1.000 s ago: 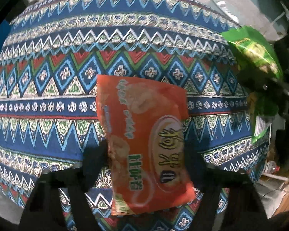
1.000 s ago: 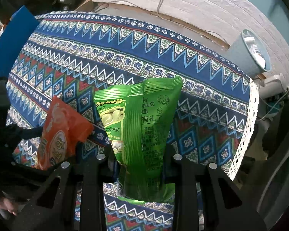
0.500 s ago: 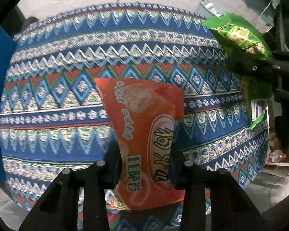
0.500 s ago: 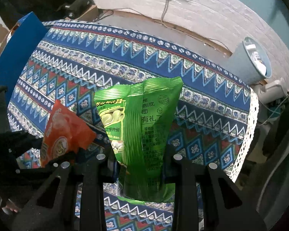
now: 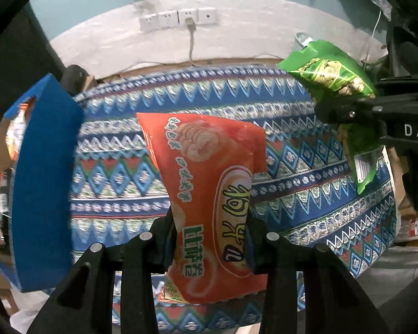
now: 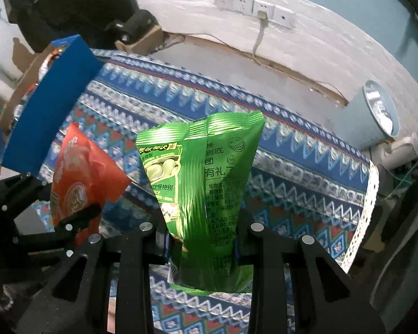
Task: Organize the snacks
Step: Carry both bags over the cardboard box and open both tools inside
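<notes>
- Snack bags, one in each gripper, hang above a round table draped in a blue patterned tablecloth (image 5: 306, 189).
- The orange snack bag (image 5: 209, 194) sits pinched at its lower half between the black fingers of the left gripper (image 5: 211, 239); its jaws have just been closing, and the pads now press on both sides of the bag, creasing it inward.
- The same orange bag shows at the left of the right wrist view (image 6: 80, 178), clear of the cloth, with the left gripper's fingers (image 6: 78, 220) clamped across it.
- The green snack bag (image 6: 206, 194), printed with pale round nuts or beans, stands upright in the right gripper (image 6: 203, 239), whose jaws are squeezed tight on its narrowed lower part.
- From the left wrist view that green bag (image 5: 334, 78) appears at the upper right, tilted, with the right gripper (image 5: 348, 114) biting across its middle.
- A blue box (image 5: 41, 183) stands at the table's left edge, just beside the orange bag in both views; packets of some kind show through a cut-out near its top.
- Beyond the table, a row of white wall sockets (image 5: 178, 18) has one cable plugged in.
- A pale blue bin (image 6: 373, 117) stands past the table's far right side.
</notes>
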`<state>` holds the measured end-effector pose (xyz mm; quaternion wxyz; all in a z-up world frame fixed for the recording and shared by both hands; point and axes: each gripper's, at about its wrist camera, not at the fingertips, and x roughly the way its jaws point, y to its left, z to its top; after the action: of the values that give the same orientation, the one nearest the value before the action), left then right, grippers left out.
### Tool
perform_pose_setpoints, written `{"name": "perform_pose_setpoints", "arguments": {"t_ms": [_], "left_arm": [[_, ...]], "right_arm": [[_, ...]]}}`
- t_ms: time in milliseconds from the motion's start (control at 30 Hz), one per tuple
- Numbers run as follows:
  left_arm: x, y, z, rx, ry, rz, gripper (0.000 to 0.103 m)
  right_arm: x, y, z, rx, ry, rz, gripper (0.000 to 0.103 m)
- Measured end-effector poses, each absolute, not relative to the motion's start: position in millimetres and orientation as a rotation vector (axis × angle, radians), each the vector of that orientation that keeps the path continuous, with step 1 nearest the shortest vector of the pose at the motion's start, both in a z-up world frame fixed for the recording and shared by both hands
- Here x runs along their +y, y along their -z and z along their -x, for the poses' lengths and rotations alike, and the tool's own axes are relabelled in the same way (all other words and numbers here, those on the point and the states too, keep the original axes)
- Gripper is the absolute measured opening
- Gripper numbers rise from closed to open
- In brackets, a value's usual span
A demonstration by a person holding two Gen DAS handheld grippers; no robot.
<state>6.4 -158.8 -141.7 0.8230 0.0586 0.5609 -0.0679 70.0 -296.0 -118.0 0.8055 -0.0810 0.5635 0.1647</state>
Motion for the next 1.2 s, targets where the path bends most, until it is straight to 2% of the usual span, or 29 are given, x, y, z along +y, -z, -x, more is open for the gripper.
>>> {"name": "perform_pose_setpoints", "arguments": {"t_ms": [700, 1200], "left_arm": [[-33, 45, -1, 1.007, 0.014, -0.110, 0.040], [79, 34, 1, 0.983, -0.113, -0.029, 0.040]], "right_arm": [[-162, 44, -76, 1.073, -0.595, 0.187, 0.029], [-58, 26, -86, 1.061, -0.727, 0.221, 0.029]]}}
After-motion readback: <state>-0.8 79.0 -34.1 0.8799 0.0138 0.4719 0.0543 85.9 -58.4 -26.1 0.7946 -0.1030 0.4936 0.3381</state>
